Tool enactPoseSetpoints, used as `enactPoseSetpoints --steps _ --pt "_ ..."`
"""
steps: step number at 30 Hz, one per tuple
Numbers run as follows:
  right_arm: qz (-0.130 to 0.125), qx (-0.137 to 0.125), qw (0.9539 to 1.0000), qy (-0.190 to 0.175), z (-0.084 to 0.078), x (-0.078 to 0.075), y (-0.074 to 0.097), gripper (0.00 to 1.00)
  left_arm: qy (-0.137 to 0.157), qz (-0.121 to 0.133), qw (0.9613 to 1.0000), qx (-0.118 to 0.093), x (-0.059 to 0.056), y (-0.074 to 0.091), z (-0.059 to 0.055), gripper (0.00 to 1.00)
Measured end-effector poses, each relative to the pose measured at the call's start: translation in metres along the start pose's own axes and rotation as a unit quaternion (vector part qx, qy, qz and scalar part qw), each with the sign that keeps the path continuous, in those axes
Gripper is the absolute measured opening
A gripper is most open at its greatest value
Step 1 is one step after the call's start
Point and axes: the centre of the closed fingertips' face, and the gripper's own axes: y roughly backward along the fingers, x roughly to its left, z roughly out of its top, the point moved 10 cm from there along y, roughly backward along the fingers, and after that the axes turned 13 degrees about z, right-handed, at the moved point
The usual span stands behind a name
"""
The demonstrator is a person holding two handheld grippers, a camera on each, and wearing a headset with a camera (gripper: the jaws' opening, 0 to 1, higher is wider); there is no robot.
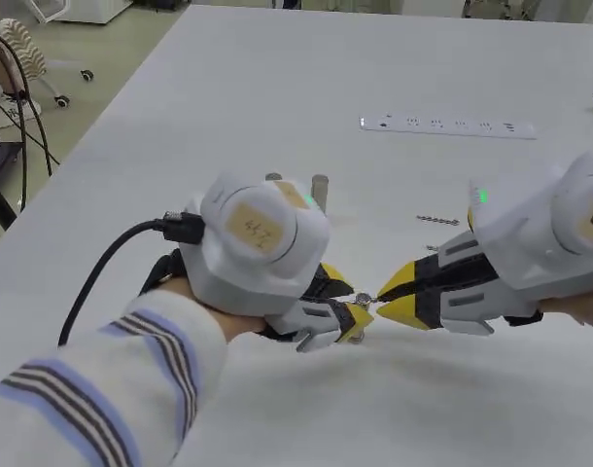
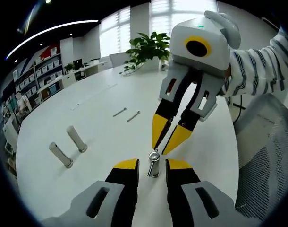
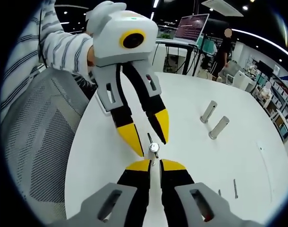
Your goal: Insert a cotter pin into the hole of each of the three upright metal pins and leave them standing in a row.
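A short metal pin [image 2: 154, 165] stands upright on the white table [image 1: 277, 88], and my left gripper [image 2: 153, 164] is shut on it, one jaw on each side. My right gripper [image 3: 156, 164] faces it from the opposite side, shut on a thin cotter pin [image 3: 149, 138] whose tip is at the pin's head [image 3: 154, 149]. In the head view the left gripper [image 1: 353, 313] and right gripper [image 1: 382, 297] meet tip to tip. Two more metal pins [image 2: 76, 138] [image 2: 60, 155] stand side by side farther back, partly hidden behind the left gripper in the head view [image 1: 320, 187].
Spare cotter pins [image 2: 119, 112] [image 2: 133, 116] lie loose on the table beyond the work. A white power strip [image 1: 448, 125] lies at the far side. A black cable [image 1: 102, 272] trails from the left gripper. A mesh chair [image 3: 35, 142] sits by the table's edge.
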Motion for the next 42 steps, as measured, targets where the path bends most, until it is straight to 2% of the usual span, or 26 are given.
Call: enactPoseSetpoints --steps 4,7,11,14,18,21,24,27,33,39,42 --pt "-0.005 -0.015 0.9995 -0.026 -0.005 0.003 -0.002 0.05 0.005 0.002 1.0000 -0.008 0.001 0.007 -0.002 0.28" --pt "-0.012 -0.037 0.9982 -0.046 -0.009 0.007 -0.006 0.04 0.021 0.005 0.9996 -0.020 0.002 0.015 -0.005 0.36" --pt "-0.028 -0.067 0.9945 -0.075 -0.014 0.010 -0.011 0.10 0.048 0.007 0.9981 -0.038 0.003 0.026 -0.010 0.50" --pt "-0.035 -0.091 0.9894 -0.108 -0.017 0.011 -0.017 0.16 0.066 0.006 0.9965 -0.050 0.003 0.036 -0.014 0.60" --pt "-0.046 -0.098 0.9878 -0.112 -0.019 0.009 -0.024 0.19 0.086 0.009 0.9946 -0.058 0.004 0.047 -0.019 0.68" --pt "-0.050 -0.107 0.9862 -0.116 -0.019 0.008 -0.029 0.19 0.103 0.011 0.9930 -0.056 0.004 0.053 -0.024 0.76" --pt "-0.055 -0.109 0.9856 -0.118 -0.019 0.007 -0.035 0.19 0.122 0.012 0.9905 -0.063 0.003 0.058 -0.029 0.89" --pt "-0.056 -0.113 0.9840 -0.126 -0.019 0.006 -0.038 0.19 0.124 0.014 0.9900 -0.067 0.001 0.061 -0.030 0.98" --pt "-0.063 -0.116 0.9814 -0.139 -0.021 0.003 -0.041 0.18 0.123 0.018 0.9904 -0.060 -0.002 0.066 -0.034 0.99" --pt "-0.061 -0.119 0.9810 -0.141 -0.022 0.005 -0.044 0.10 0.124 0.021 0.9904 -0.056 -0.004 0.069 -0.036 0.99" --pt "-0.065 -0.115 0.9821 -0.134 -0.021 0.007 -0.045 0.06 0.135 0.018 0.9893 -0.051 -0.005 0.069 -0.038 0.99"
